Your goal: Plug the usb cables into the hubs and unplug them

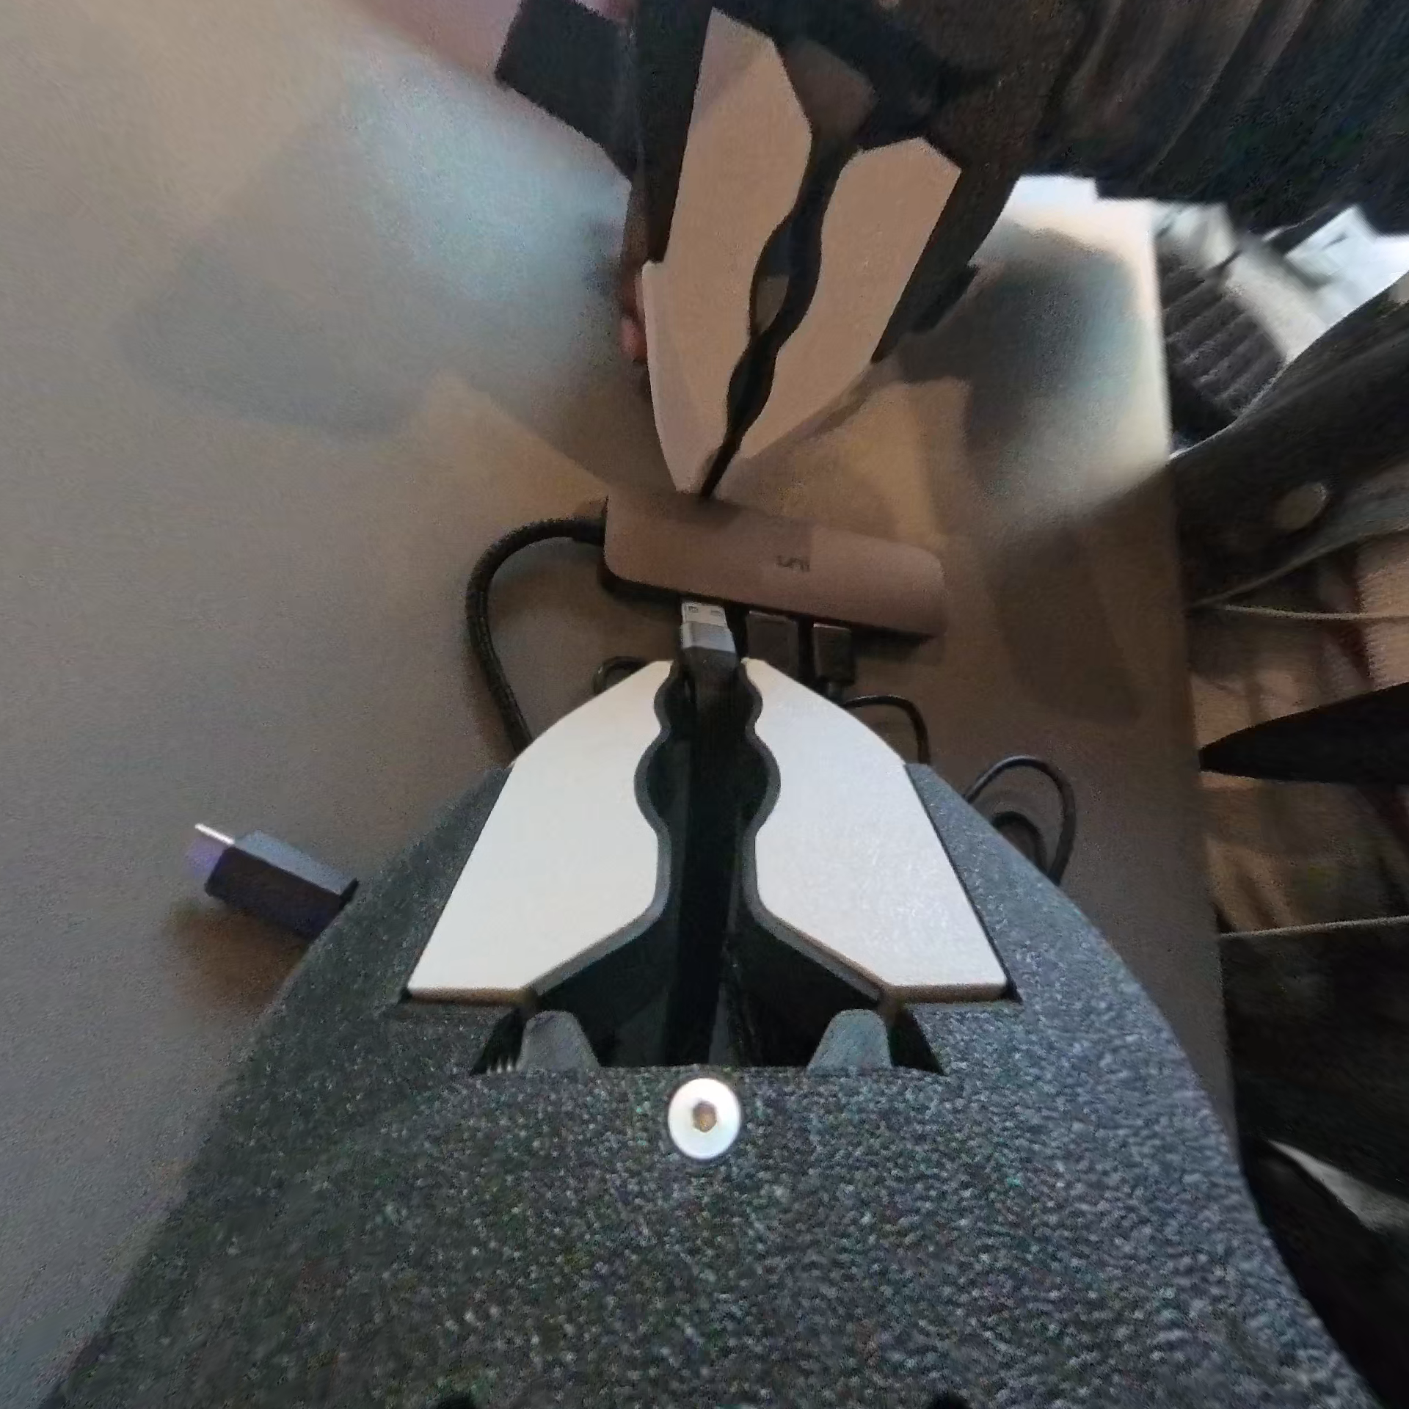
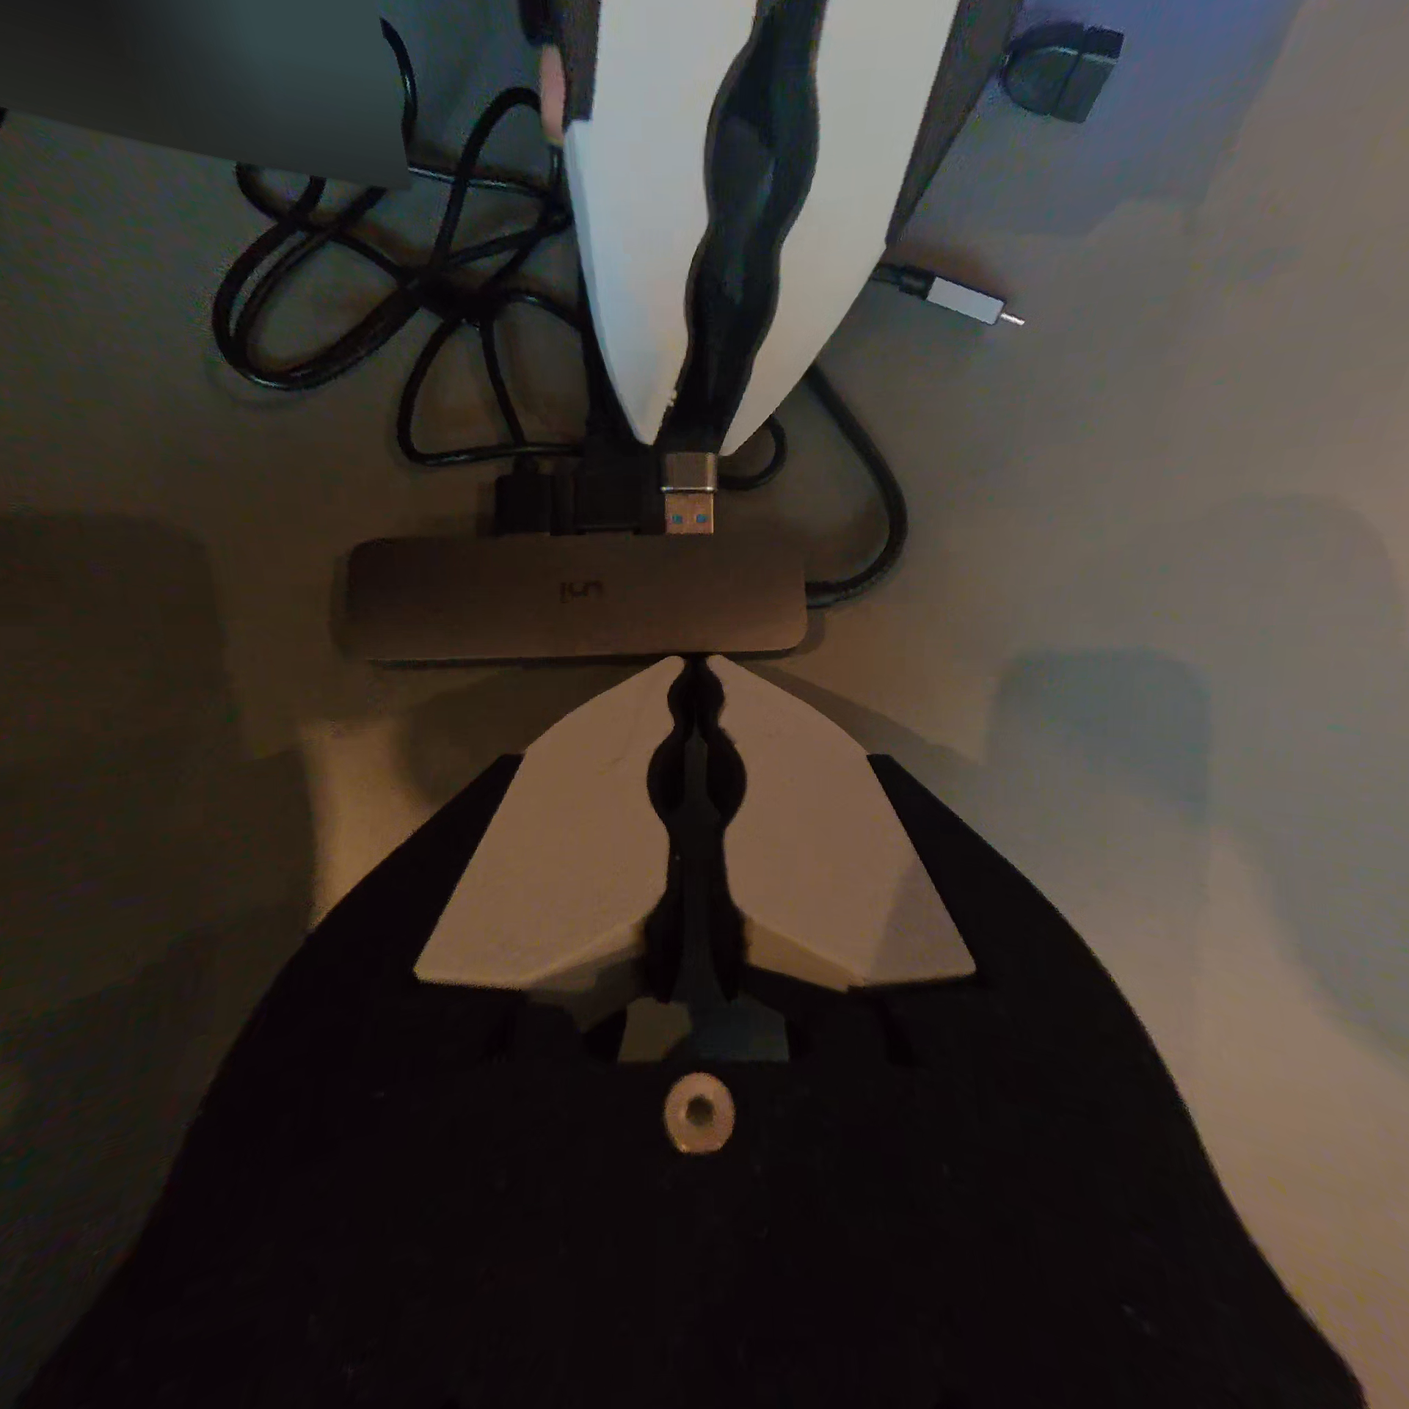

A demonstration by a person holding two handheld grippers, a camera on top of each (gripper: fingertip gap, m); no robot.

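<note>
A grey USB hub (image 1: 770,564) lies flat on the pale table; it also shows in the right wrist view (image 2: 572,598). My left gripper (image 1: 705,667) is shut on a black cable's silver USB plug (image 1: 705,629), whose metal tip sits at the mouth of the hub's end port. In the right wrist view the plug (image 2: 690,492) still shows its blue insert outside the hub. Two black plugs (image 2: 579,495) sit in the neighbouring ports. My right gripper (image 2: 698,667) is shut and empty, tips pressed against the hub's opposite long edge. It comes in from the top of the left wrist view (image 1: 705,488).
A tangle of black cables (image 2: 343,305) lies behind the hub. The hub's braided lead (image 1: 488,610) curves off its end and ends in a loose silver connector (image 2: 968,301). A dark loose plug (image 1: 267,877) lies beside my left gripper. Dark furniture (image 1: 1296,534) borders the table. Across from one pair of fingers to the other is roughly 5 centimeters.
</note>
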